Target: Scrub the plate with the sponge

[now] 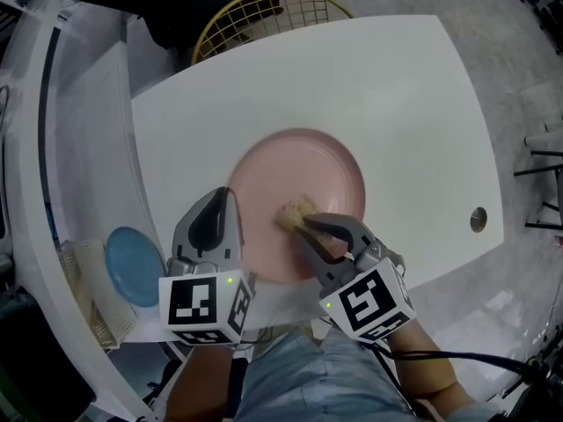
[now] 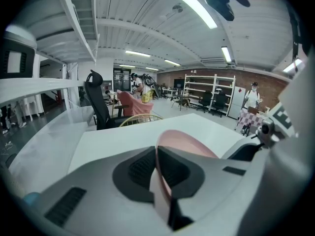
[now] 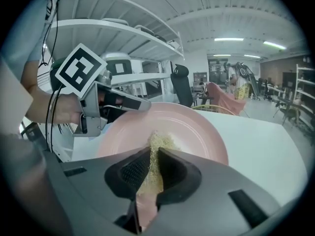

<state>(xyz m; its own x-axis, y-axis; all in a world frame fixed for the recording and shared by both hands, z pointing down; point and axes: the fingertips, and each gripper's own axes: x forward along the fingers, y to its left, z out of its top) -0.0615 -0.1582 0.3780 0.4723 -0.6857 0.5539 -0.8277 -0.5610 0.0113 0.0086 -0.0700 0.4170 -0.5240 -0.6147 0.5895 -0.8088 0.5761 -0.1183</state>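
Pink plate [image 1: 303,170] lies flat on white table [image 1: 405,86]. Left gripper [image 1: 230,199] pinched tight on plate's left rim. Right gripper [image 1: 310,225] clamps tan sponge [image 1: 296,209], which rests on plate's face, toward its near edge.

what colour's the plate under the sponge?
Plain pale pink plate, no pattern. It shows best in the head view.
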